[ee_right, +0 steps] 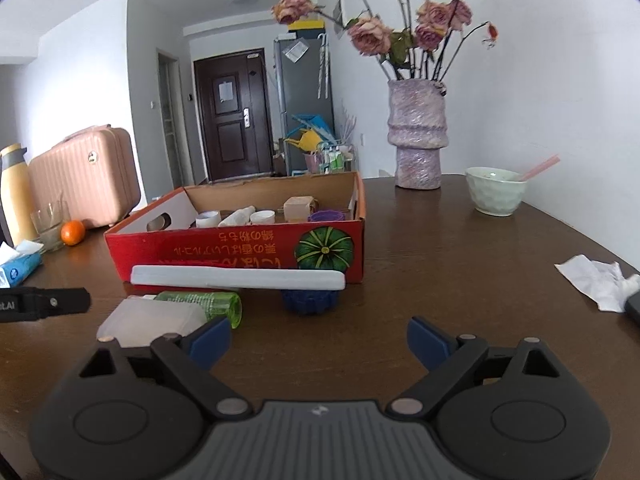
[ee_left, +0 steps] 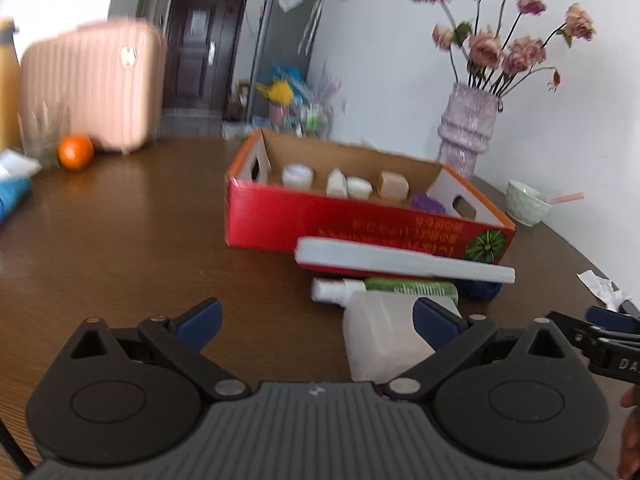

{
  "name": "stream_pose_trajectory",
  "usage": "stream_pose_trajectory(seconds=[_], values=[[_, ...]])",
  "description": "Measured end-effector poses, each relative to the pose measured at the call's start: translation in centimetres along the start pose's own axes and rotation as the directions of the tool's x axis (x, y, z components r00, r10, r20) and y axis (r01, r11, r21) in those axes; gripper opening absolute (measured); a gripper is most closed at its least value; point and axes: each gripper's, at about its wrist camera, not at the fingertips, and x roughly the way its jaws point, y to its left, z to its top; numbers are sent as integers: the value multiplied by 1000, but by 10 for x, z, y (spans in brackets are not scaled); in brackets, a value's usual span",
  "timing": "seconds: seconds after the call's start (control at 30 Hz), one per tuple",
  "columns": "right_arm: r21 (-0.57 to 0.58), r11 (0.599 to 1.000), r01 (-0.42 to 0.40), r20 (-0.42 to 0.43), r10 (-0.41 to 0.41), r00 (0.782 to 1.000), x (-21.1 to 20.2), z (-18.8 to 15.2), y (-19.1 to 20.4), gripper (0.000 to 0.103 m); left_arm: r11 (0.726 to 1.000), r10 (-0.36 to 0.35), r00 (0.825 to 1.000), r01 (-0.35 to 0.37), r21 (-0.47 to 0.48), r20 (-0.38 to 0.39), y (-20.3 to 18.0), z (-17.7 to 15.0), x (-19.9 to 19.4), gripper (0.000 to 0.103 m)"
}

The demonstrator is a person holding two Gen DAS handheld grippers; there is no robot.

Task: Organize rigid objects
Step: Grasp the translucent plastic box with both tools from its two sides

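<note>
A red cardboard box [ee_left: 280, 220] [ee_right: 240, 248] stands open on the brown table and holds white jars [ee_left: 297, 175], a beige block [ee_right: 297, 208] and a purple cup [ee_right: 327, 216]. In front of it a long white bar [ee_left: 400, 262] [ee_right: 240, 276] rests across a green bottle [ee_left: 412, 286] [ee_right: 208, 302] and a blue ribbed cup [ee_right: 310, 302]. A translucent box [ee_left: 380, 332] [ee_right: 148, 320] lies nearest me. My left gripper [ee_left: 318, 322] is open, its right finger over the translucent box. My right gripper [ee_right: 320, 342] is open over bare table, short of the blue cup.
A purple vase of dried roses [ee_right: 418, 136], a pale green bowl [ee_right: 496, 192] and a crumpled tissue [ee_right: 596, 280] are at the right. At the left are an orange [ee_right: 73, 233], a glass [ee_right: 50, 226], a pink case [ee_right: 86, 176], a yellow flask [ee_right: 16, 192] and a tissue pack [ee_right: 18, 268].
</note>
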Motion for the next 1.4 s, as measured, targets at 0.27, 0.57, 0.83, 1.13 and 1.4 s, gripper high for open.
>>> stream_pose_trajectory(seconds=[0.27, 0.57, 0.83, 1.13, 1.4], values=[[-22, 1000, 18, -34, -19, 999, 19, 5, 0, 91, 980, -177, 970, 157, -124, -168, -30, 1, 49, 103], [116, 975, -191, -112, 204, 973, 36, 10, 4, 69, 978, -145, 986, 130, -162, -84, -6, -2, 33, 83], [235, 912, -335, -145, 374, 916, 61, 14, 42, 33, 932, -264, 955, 216, -291, -136, 12, 2, 36, 40], [213, 933, -291, -109, 318, 942, 7, 8, 40, 22, 929, -281, 955, 246, -277, -94, 1, -7, 0, 30], [220, 930, -293, -35, 308, 951, -47, -2, 40, 23, 932, -297, 954, 284, -226, -26, -10, -16, -49, 28]])
